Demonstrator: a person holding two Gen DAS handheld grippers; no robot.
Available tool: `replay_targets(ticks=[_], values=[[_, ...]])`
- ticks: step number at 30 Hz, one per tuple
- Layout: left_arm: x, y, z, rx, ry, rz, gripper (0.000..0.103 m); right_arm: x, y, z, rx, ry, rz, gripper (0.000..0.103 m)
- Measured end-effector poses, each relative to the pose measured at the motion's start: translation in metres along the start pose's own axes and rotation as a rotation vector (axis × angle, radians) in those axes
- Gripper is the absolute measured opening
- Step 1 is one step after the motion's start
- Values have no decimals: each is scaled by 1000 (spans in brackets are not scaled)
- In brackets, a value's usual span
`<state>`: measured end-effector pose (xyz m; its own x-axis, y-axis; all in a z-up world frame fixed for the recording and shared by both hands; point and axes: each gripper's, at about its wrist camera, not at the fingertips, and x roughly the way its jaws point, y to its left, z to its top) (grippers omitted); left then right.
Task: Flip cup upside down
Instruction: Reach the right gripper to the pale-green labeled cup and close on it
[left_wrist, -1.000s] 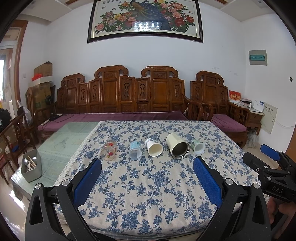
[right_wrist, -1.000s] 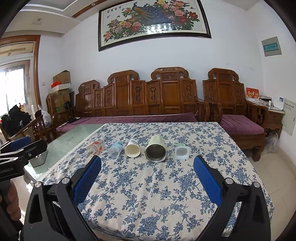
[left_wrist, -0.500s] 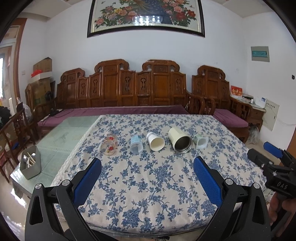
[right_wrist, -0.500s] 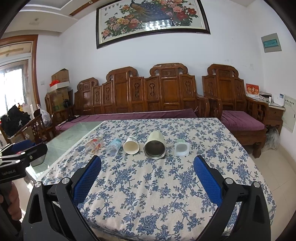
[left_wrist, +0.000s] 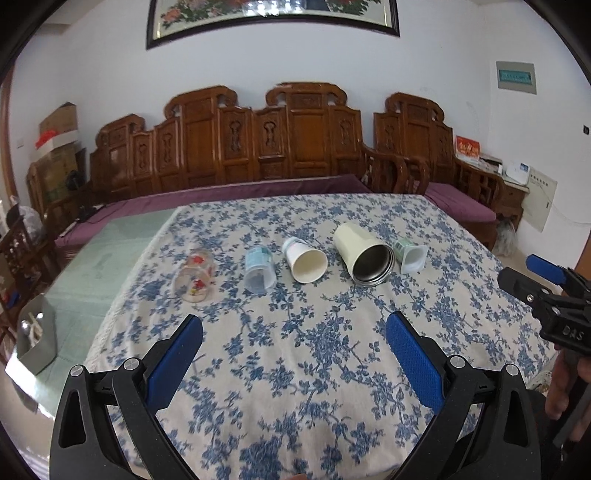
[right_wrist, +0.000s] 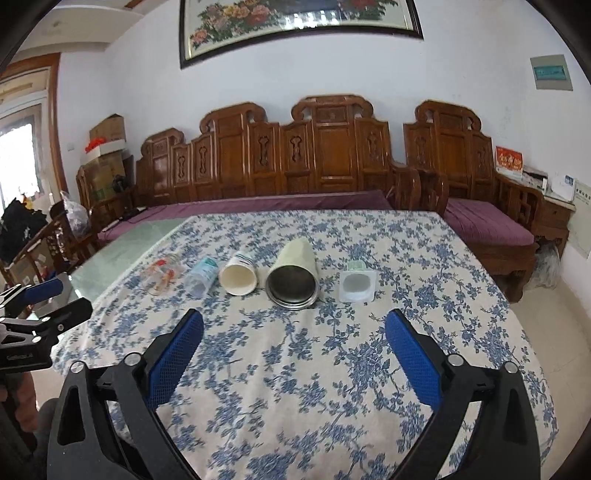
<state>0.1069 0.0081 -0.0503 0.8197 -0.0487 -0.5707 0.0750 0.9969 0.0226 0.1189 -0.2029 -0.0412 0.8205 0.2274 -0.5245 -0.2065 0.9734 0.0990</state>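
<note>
Five cups lie on their sides in one row across a table covered by a blue-flowered cloth (left_wrist: 295, 350), mouths turned toward the cameras. The landmark is the large cream tumbler (left_wrist: 364, 253) with a dark metal inside, the biggest of the five. Just left of it lies a white paper cup (left_wrist: 304, 258). Left of that is a small clear plastic cup (left_wrist: 258, 267) with a blue label. Farthest left of the tumbler is a clear glass (left_wrist: 194, 278) with red flowers. Just right of the tumbler, nearly touching it, is a small square-mouthed white cup (left_wrist: 410, 254).

Two grippers are in view. The left gripper (left_wrist: 295, 354) hovers over the near half of the cloth, well short of the tumbler, its blue-padded jaws spread wide and holding nothing. The right gripper (right_wrist: 293, 354) hovers likewise, pointed at the tumbler, jaws spread wide and empty.

Compared with half a second ago, both grippers have moved nearer the row and tilted downward; the cups have not moved.
</note>
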Motion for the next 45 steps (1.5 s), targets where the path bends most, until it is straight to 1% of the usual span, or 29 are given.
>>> replay_targets(ticks=[5,11,15,18,20,21,23,26,28,31,33,38,40,41,42,43,45], values=[[39,-1,10,17,26,-26,95,39,-18,16,-2,44,-25,95],[84,-5,20,34,64,-52,95,91,-48,42,16,97,-54,93],[111,-9,21,46,101,-77,95,126,-65,56,4,133,-82,87],[128,-15,24,67,114,-90,95,159,-79,67,0,183,-89,82],[139,-18,27,68,127,-111,95,188,-88,73,-3,241,-81,80],[144,-21,28,71,132,-117,95,202,-91,75,-5,271,-79,76],[150,-23,28,75,141,-124,95,226,-98,78,-9,315,-87,74],[154,-23,24,68,151,-132,95,259,-106,78,-3,362,-115,72],[156,-23,21,65,161,-136,95,280,-113,77,19,405,-115,69],[155,-20,19,59,167,-137,95,306,-121,73,61,479,-78,69],[153,-16,19,47,168,-140,95,315,-121,70,55,502,-87,68],[148,-9,19,30,169,-135,95,331,-118,62,78,584,-37,67],[146,-6,18,24,170,-128,95,333,-115,58,65,606,-49,63],[145,-4,17,17,169,-121,95,333,-114,56,65,607,-53,58],[144,-2,16,6,173,-114,95,332,-114,55,80,609,-42,50],[143,-1,16,0,179,-113,95,329,-115,54,96,609,-28,50],[141,2,14,-12,193,-108,95,323,-113,55,84,599,-42,49]])
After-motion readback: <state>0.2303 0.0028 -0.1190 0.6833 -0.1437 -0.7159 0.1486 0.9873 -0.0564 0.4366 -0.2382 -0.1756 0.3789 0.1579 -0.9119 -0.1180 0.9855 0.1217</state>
